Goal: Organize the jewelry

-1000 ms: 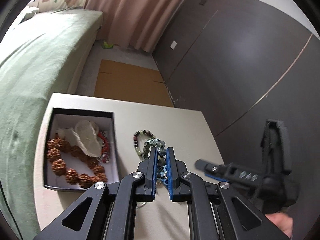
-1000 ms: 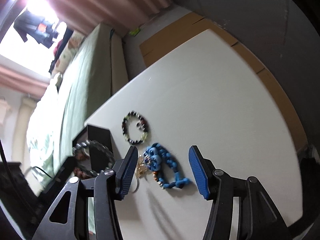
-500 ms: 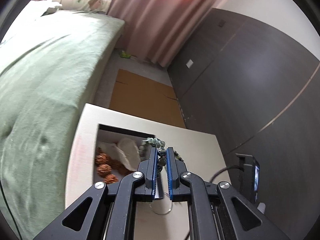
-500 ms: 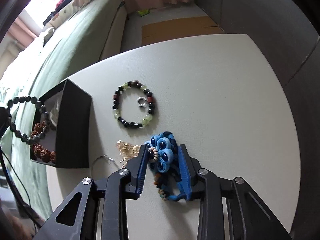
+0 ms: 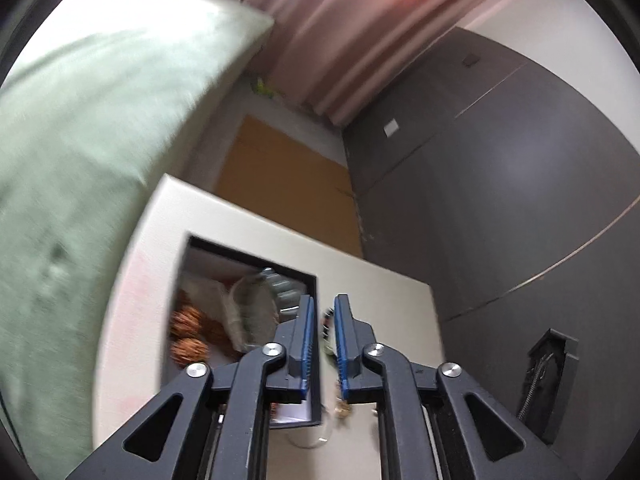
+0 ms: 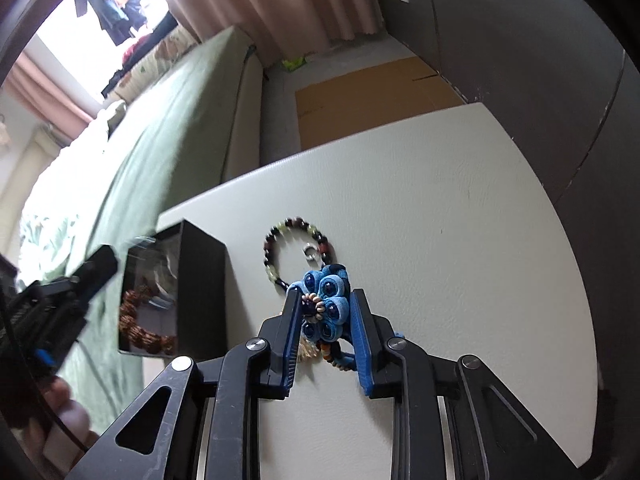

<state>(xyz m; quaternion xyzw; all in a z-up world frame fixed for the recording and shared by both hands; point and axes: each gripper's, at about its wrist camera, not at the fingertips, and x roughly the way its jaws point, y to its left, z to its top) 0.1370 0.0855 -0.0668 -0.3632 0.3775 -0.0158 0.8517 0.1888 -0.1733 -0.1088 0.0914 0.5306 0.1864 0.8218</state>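
A: How many grippers show, and what is each doing?

B: Two; the right gripper (image 6: 325, 322) has its blue pads against the blue flower ornament (image 6: 325, 300), its jaws closing on it above the white table (image 6: 460, 240); the left gripper (image 5: 322, 344) has its jaws opening, with nothing pinched between the pads; a blurred scrap of colour shows through the gap, but it seems to lie on the table beyond.

A: And the box?

B: One black box (image 5: 248, 252), open at the top, near the table's left edge; the left gripper's fingers hover at its near right corner.

A: What lies in it?

B: One bracelet of big brown rough beads (image 5: 188, 332); one pale, cloth-like piece (image 5: 248, 312) over them; beside it something grey and bead-like (image 5: 280, 286), too smeared to count or name.

A: On the table itself?

B: One bracelet of dark, green and reddish beads (image 6: 296, 248), lying flat just beyond the blue ornament; inside its loop, one small silver ring (image 6: 310, 251); under the right gripper's left finger, a bit of gold-coloured jewelry (image 6: 306, 350), mostly hidden.

A: Any person?

B: One hand (image 6: 60, 420) at the lower left of the right wrist view, holding the other gripper.
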